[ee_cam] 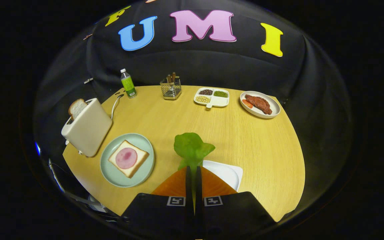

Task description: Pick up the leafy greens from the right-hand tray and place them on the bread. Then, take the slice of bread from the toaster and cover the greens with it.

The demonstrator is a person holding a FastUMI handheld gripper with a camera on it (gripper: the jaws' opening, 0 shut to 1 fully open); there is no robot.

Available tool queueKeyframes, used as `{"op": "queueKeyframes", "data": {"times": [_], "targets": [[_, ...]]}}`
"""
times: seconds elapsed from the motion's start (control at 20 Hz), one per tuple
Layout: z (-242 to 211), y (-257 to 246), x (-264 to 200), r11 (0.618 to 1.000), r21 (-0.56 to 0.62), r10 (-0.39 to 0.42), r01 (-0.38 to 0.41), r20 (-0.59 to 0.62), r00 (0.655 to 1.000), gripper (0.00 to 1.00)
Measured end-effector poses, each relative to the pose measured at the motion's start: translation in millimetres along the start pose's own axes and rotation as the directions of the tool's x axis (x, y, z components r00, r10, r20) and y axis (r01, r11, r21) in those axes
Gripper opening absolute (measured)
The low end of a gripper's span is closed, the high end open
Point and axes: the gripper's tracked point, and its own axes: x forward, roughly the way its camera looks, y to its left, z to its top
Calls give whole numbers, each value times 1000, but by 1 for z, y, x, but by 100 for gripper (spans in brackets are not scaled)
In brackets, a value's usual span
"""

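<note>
- Between your gripper [192, 168] fingers, pressed together, sits the stem end of the leafy greens [192, 148]; the leaf stands up just ahead of the tips, clear of the white tray [227, 173] below it.
- Ahead and to the left of the fingers lies your target: the bread [128, 159] on the pale green plate [112, 175], flat, with a round pink slice of ham [126, 158] on top.
- The leaf's long axis runs straight on from the fingers, so the coming move looks like a swing left until the leaf hangs over the ham, then a release.
- Beyond the plate, just beside it, stands the toaster [87, 128], with the second slice of bread [77, 107] poking out of its slot, not yet taken.
- Far across the table [245, 143] you have a bottle [127, 83], a wire holder [171, 88], a divided dish [212, 96] of beans and grains, and a plate of meat [260, 104], all well apart from your path.
</note>
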Motion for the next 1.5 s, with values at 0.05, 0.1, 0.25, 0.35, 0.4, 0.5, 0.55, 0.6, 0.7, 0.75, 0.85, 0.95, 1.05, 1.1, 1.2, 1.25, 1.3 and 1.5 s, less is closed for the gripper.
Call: {"op": "queueKeyframes", "data": {"times": [0.05,0.1,0.25,0.35,0.4,0.5,0.55,0.6,0.7,0.75,0.85,0.95,1.05,1.1,1.2,1.25,1.3,1.5], "targets": [[8,9,-4,1000,-13,4,-4,10,1000,5],[14,18,-6,1000,-19,7,-7,16,1000,6],[29,50,-14,999,-28,32,-31,24,999,5],[36,72,-18,998,-53,48,-46,27,999,5],[37,83,-18,996,-66,56,-55,25,998,6],[38,106,-16,993,-90,77,-75,21,997,5],[38,116,-15,991,-102,85,-83,18,996,5],[38,126,-11,990,-111,91,-89,14,996,5],[31,144,-1,989,-109,97,-96,1,995,5],[27,154,5,989,-99,106,-106,-9,994,5],[16,170,17,989,-91,115,-118,-39,993,5],[9,179,28,988,-101,113,-118,-54,992,6],[1,187,38,986,-121,111,-119,-69,991,6],[-3,190,42,984,-130,108,-117,-80,991,6],[-8,192,49,984,-140,94,-106,-93,991,8],[-11,194,53,985,-138,93,-106,-96,991,11],[-13,198,56,985,-131,96,-109,-101,990,11],[-19,205,68,989,-88,104,-115,-122,987,20]]}}
